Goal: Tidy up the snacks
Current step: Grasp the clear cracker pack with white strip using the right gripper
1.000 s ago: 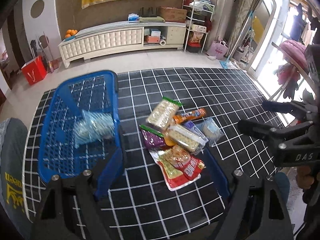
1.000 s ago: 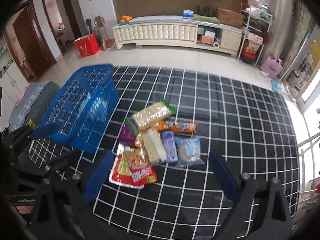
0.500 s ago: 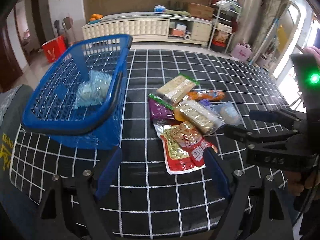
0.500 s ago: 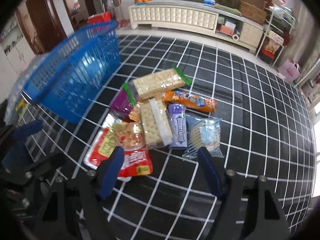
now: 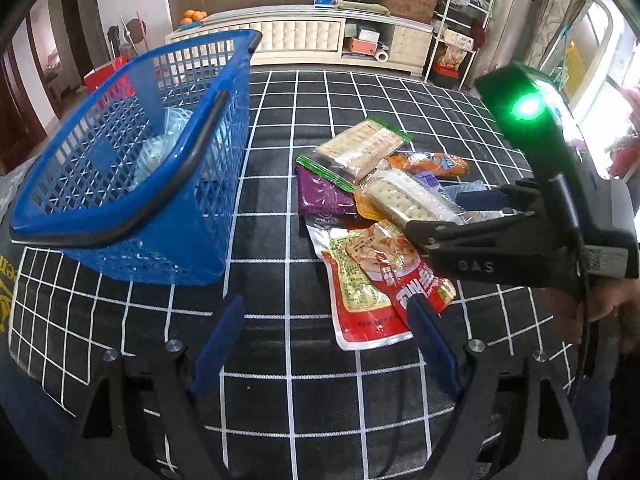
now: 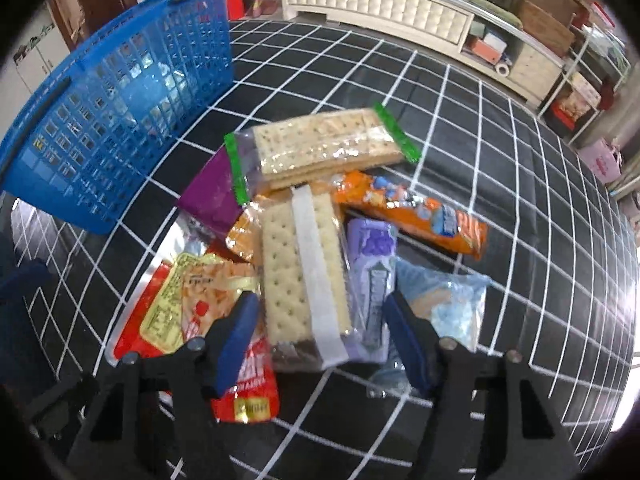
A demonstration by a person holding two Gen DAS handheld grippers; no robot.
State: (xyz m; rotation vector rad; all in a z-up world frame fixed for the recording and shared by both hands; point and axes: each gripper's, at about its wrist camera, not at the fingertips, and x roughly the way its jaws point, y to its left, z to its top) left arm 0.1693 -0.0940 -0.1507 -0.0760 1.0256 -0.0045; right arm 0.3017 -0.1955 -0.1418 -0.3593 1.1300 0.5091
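Observation:
A pile of snack packets lies on the black grid cloth (image 5: 280, 360): a cracker pack with a white band (image 6: 304, 280), a green-edged cracker pack (image 6: 324, 148), a red pouch (image 5: 372, 280), a purple bag (image 5: 320, 196), an orange packet (image 6: 412, 212), a lilac bar (image 6: 370, 284) and a pale blue packet (image 6: 452, 304). A blue basket (image 5: 132, 176) stands at left and holds a clear packet (image 5: 160, 148). My right gripper (image 6: 320, 340) is open, low over the white-band cracker pack, its jaws either side of it. My left gripper (image 5: 328, 348) is open and empty before the red pouch.
My right gripper's body (image 5: 520, 240) with a green light reaches in from the right in the left wrist view. A white cabinet (image 5: 312, 40) and shelves (image 5: 452, 44) stand beyond the cloth. A grey cushion edge (image 5: 6, 280) lies at the left.
My right gripper has dropped down and forward onto the snack pile, its jaws now around the white-band cracker pack. My left gripper has lowered and come nearer the basket and pile.

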